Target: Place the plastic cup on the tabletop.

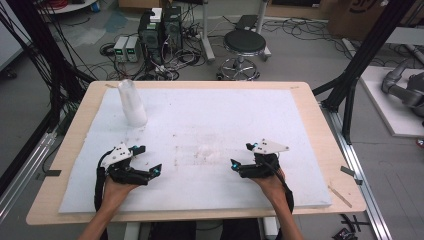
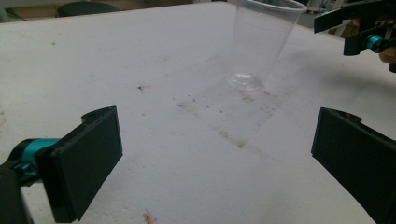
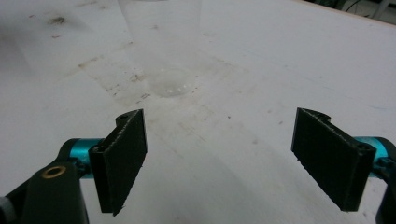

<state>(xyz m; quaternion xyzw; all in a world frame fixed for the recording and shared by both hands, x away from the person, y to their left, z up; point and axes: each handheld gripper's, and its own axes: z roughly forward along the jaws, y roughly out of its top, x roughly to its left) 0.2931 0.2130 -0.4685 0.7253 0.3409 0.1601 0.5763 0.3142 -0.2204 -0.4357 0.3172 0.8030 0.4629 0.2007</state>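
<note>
Both hands low at near table (image 1: 320, 150) edge, left gripper (image 1: 148, 160) and right gripper (image 1: 242, 155) jaws apart, angled inward, cup (image 1: 132, 103) upright far left.

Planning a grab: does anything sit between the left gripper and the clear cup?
Nothing visible does. Only bare white table lies between the open left gripper and the upright clear cup.

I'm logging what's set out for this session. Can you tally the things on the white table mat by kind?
Clear plastic cup: 1
Handheld grippers, the left gripper and the right gripper, both open: 2
Total: 3
</note>
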